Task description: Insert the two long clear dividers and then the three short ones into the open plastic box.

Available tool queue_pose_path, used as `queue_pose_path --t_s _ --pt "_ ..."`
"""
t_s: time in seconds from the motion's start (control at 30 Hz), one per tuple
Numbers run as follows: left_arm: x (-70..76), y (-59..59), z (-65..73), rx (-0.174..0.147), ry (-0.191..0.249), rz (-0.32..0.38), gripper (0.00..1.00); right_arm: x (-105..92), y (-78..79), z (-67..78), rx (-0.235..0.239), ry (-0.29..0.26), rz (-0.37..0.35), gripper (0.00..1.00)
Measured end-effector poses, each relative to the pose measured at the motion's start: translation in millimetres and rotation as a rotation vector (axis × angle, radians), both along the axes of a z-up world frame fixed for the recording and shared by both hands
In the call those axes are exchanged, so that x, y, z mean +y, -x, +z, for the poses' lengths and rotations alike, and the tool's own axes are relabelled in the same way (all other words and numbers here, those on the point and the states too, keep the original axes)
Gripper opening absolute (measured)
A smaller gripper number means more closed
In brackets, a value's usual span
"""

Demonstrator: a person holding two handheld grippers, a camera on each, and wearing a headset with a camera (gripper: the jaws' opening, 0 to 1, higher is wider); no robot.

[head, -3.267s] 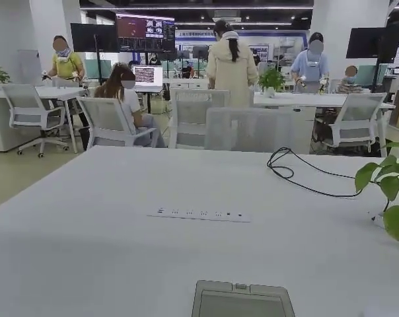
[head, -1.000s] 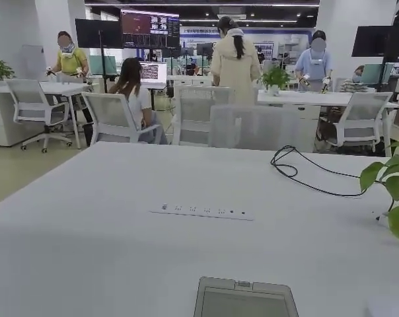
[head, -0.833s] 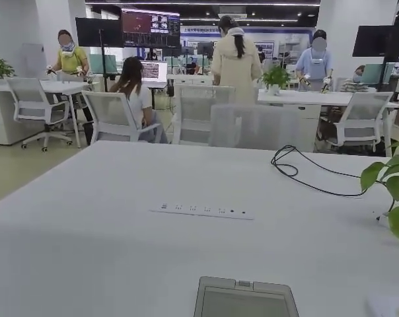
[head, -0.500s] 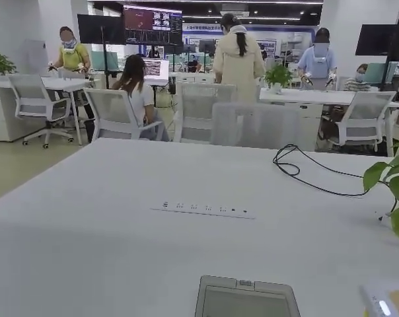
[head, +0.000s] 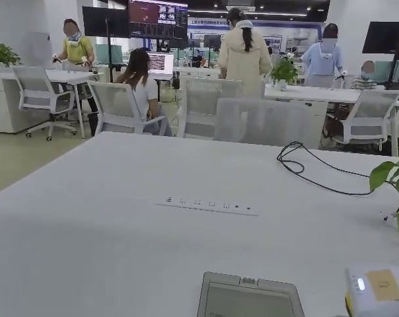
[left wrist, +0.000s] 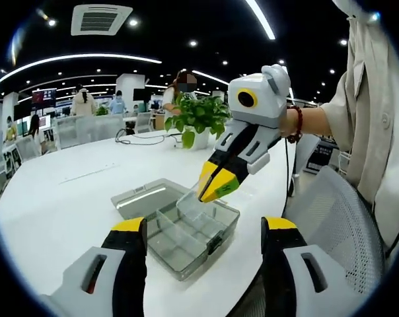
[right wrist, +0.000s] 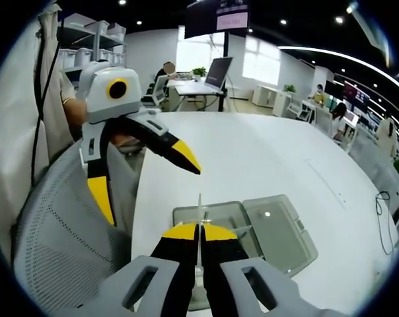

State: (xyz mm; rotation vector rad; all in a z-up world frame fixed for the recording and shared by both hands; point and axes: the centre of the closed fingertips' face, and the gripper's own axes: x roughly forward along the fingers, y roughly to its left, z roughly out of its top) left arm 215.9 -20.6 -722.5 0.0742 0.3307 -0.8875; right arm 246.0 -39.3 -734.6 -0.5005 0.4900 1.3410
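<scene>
The right tongs [right wrist: 199, 232] are pressed together on a thin clear divider [right wrist: 199, 206], which stands edge-on between the tips, just above the open plastic box [right wrist: 219, 212]. The left tongs [left wrist: 205, 228] are spread wide on nothing, near the box. The divider is likely very light, fairly stiff yet springy along its length, and slick. A pinch on the flat faces near the upper edge, about mid-length, seems best, as it leaves the lower edge and both ends free to find their slots. A hard squeeze or a skewed push could bow it, crack it or let it slip. Whether this one is long or short I cannot tell. In the left gripper view some clear walls seem to partition the box already, though I cannot count them. The box sits near the edge of the tabletop [head: 120, 218], its lid [left wrist: 143, 197] laid open flat beside it. It looks light too and may slide on the smooth white surface, so the free tongs could steady a wall. Farther out lie a flush power strip [head: 206, 205] and a looped black cable [head: 305, 165], well apart from the box, and a leafy plant [left wrist: 196, 117] stands to one side. Beyond is an open office with mesh chairs [head: 265, 122], desks, screens and several people.
</scene>
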Motion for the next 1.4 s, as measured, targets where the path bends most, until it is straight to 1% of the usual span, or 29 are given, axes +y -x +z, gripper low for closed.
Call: queue_pose_path --t_s 0.1,0.17,0.27,0.3,0.43,0.5,0.63,0.77,0.93,1.03,1.07,1.13,1.2,1.23,1.3,1.4 --pt "0.8 -2.1 -3.3 0.016 0.001 0.014 0.77 0.2 -4.8 -4.7 0.006 0.019 -0.018 0.02" --pt "1.9 -3.6 -4.9 0.017 -0.002 0.025 0.79 0.6 -8.2 -7.6 0.020 0.026 -0.035 0.02" --pt "1.2 -4.0 -5.6 0.018 0.007 0.031 0.83 1.3 -16.1 -12.1 0.030 0.043 -0.072 0.02" --pt "0.7 -4.1 -6.1 0.019 0.006 0.032 0.85 2.3 -17.4 -12.3 0.033 0.040 -0.076 0.02" --pt "0.1 -5.0 -10.4 0.016 -0.013 0.041 0.93 4.2 -21.9 -16.6 0.064 0.049 -0.107 0.02" --pt "1.2 -6.2 -12.2 0.018 -0.020 0.047 0.95 5.8 -22.7 -17.7 0.070 0.047 -0.112 0.02" --pt "3.4 -8.5 -12.8 0.020 -0.017 0.057 0.97 7.9 -24.2 -21.7 0.081 0.054 -0.119 0.02" --pt "5.1 -10.3 -15.1 0.030 -0.016 0.058 0.98 7.6 -27.5 -26.6 0.088 0.069 -0.133 0.02" --pt "4.9 -11.4 -15.6 0.031 -0.011 0.057 0.99 6.7 -27.8 -28.7 0.100 0.078 -0.134 0.03" --pt "4.5 -11.3 -17.3 0.033 -0.016 0.053 0.99 6.1 -28.4 -29.7 0.111 0.091 -0.139 0.03" --pt "4.4 -11.2 -17.8 0.034 -0.019 0.051 0.99 4.8 -27.8 -31.9 0.115 0.114 -0.137 0.03" --pt "4.6 -11.5 -18.3 0.035 -0.020 0.053 0.99 6.3 -27.6 -31.2 0.116 0.122 -0.129 0.03" --pt "4.9 -12.3 -18.8 0.036 -0.019 0.055 0.97 6.8 -28.6 -31.8 0.135 0.149 -0.129 0.03" --pt "5.1 -12.4 -19.4 0.039 -0.021 0.054 0.97 7.4 -29.7 -31.6 0.138 0.158 -0.129 0.03" --pt "5.3 -12.8 -20.1 0.038 -0.027 0.056 0.97 8.7 -29.5 -31.8 0.140 0.194 -0.111 0.03" --pt "5.1 -12.7 -19.4 0.037 -0.025 0.057 0.97 10.9 -29.3 -32.2 0.147 0.223 -0.097 0.03"
